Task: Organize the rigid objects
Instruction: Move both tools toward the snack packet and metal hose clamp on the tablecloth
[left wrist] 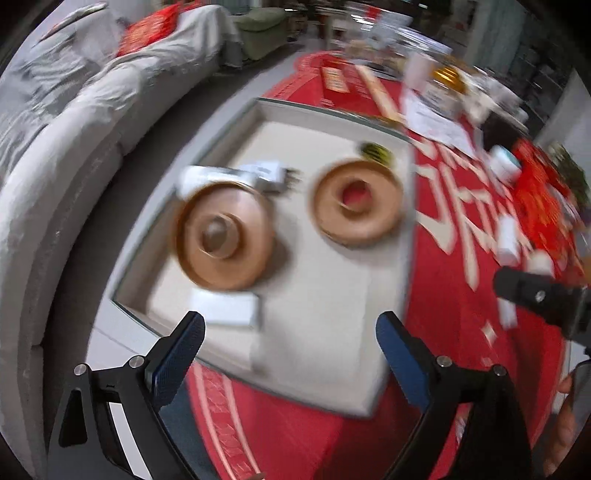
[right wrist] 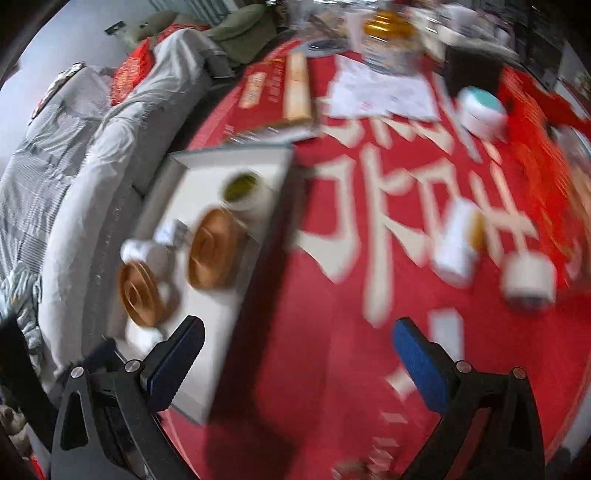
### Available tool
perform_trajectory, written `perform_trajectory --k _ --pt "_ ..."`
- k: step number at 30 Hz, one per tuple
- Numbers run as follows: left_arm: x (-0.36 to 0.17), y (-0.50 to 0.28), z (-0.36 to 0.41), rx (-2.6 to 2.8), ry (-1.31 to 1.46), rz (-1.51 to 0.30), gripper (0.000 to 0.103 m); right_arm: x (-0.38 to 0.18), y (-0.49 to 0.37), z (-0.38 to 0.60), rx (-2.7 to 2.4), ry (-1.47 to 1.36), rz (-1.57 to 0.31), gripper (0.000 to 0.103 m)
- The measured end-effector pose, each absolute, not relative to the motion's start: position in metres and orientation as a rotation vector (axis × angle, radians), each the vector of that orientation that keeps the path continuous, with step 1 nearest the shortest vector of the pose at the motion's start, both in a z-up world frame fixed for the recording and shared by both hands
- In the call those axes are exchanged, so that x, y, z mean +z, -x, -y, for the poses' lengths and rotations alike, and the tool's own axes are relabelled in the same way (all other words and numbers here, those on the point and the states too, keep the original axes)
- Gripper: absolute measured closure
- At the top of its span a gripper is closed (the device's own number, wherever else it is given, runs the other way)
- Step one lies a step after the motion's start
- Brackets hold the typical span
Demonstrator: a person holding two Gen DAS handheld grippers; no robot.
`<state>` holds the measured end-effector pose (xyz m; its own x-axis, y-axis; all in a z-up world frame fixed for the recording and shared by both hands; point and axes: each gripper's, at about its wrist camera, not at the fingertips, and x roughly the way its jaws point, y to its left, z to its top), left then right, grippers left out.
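Note:
A white tray (left wrist: 325, 369) lies on the red tablecloth. On it sit two round wooden dishes, one at the left (left wrist: 225, 236) and one at the right (left wrist: 356, 203), a white plug adapter (left wrist: 266, 175), a white box (left wrist: 231, 306) and a small yellow-green item (left wrist: 376, 151). My left gripper (left wrist: 290, 332) hovers open above the tray's near edge, nothing between its blue pads. My right gripper (right wrist: 299, 339) is open over bare red cloth, to the right of the tray (right wrist: 221, 317). Farther right on the cloth lie a white box (right wrist: 458, 243), a white roll (right wrist: 532, 277) and a white-and-teal tub (right wrist: 482, 110).
A grey-covered sofa (left wrist: 74, 155) curves along the table's left side. The far end of the table holds papers (right wrist: 380, 92), a gold-lidded jar (right wrist: 388, 26) and a dark box (right wrist: 472, 66). The other gripper's black body (left wrist: 543, 299) shows at the right of the left wrist view.

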<state>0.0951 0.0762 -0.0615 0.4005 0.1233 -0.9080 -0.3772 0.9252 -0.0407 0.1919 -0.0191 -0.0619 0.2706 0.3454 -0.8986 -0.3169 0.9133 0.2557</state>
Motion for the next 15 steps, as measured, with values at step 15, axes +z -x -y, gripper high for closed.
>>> perform_trajectory --k 15 --pt "-0.091 -0.058 0.093 -0.216 -0.178 -1.158 0.007 -0.104 -0.117 0.185 0.176 -0.286 -1.334 0.001"
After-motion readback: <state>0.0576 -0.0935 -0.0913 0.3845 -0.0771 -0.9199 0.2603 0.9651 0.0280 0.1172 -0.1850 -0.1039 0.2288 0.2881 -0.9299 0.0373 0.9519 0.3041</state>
